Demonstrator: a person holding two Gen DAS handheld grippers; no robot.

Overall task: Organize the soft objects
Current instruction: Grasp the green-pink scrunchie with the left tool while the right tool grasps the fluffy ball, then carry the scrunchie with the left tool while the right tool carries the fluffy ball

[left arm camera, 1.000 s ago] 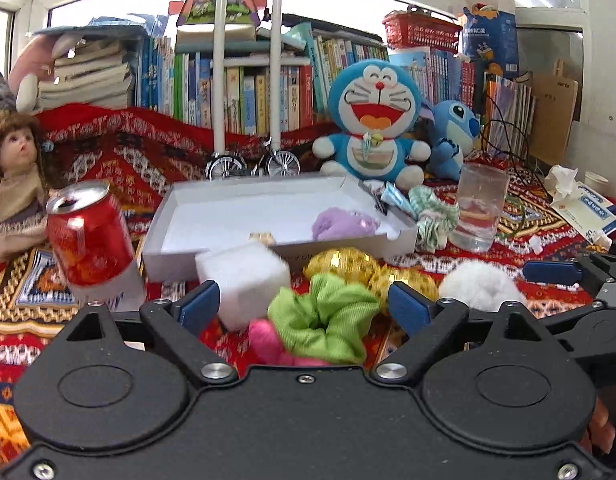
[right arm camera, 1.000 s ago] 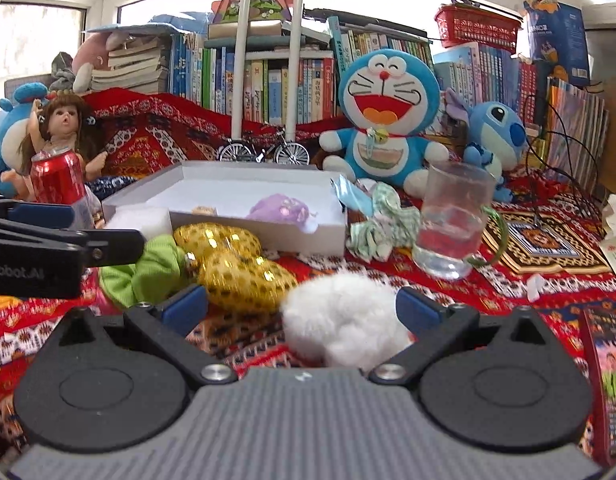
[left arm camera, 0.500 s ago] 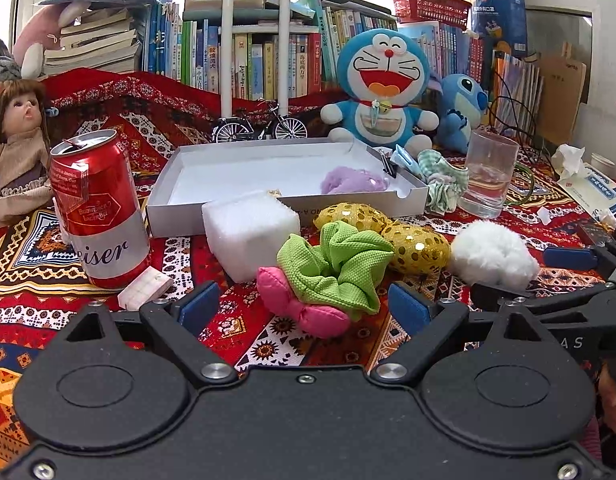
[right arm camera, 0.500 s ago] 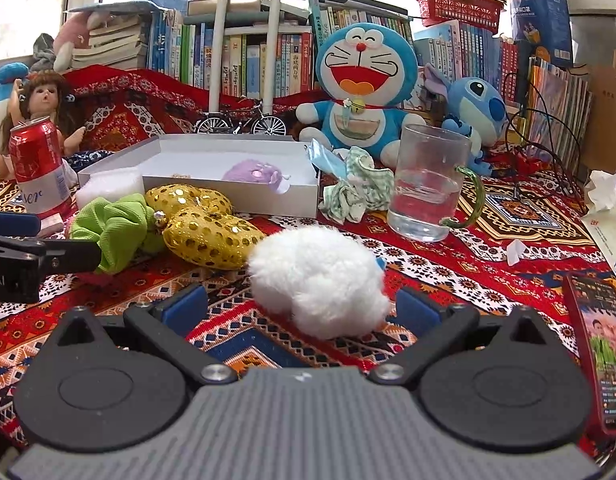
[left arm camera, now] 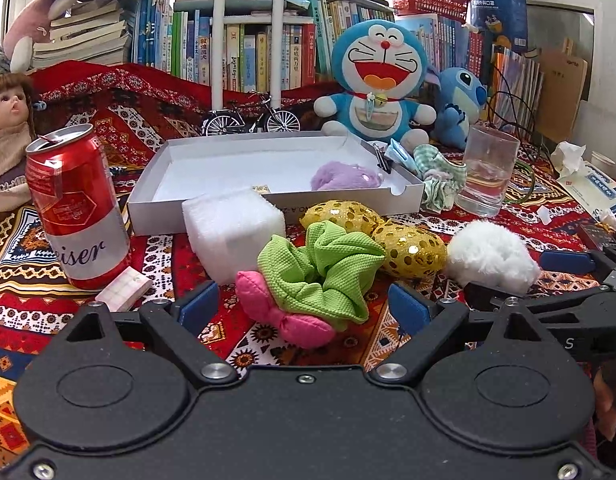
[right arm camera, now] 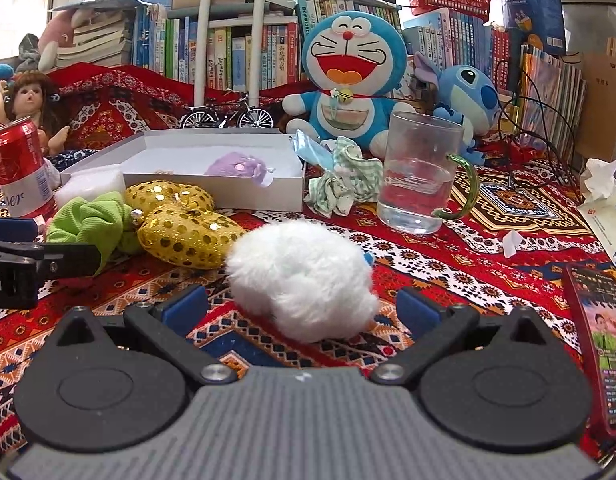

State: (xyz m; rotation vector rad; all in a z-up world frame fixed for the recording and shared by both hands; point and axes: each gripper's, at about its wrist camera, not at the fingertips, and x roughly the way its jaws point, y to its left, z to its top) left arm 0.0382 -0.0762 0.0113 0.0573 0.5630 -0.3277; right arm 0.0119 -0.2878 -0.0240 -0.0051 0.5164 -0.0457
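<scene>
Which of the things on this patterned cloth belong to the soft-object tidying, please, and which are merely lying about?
Job: white fluffy ball, green scrunchie, pink scrunchie, gold sequin scrunchies, white foam cube, purple fluffy item already inside the white tray.

Lying about: red can, glass mug, Doraemon plush, doll.

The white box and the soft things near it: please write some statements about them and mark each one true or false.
1. A purple fluffy item lies inside the white box. True.
2. The white pompom is clamped by the right gripper. False: its jaws stand open on either side of the pompom.
3. The green scrunchie lies partly on a pink scrunchie. True.
4. The gold sequin scrunchie is inside the box. False: it lies on the cloth in front of the box.
5. The left gripper is open and holds nothing. True.
</scene>
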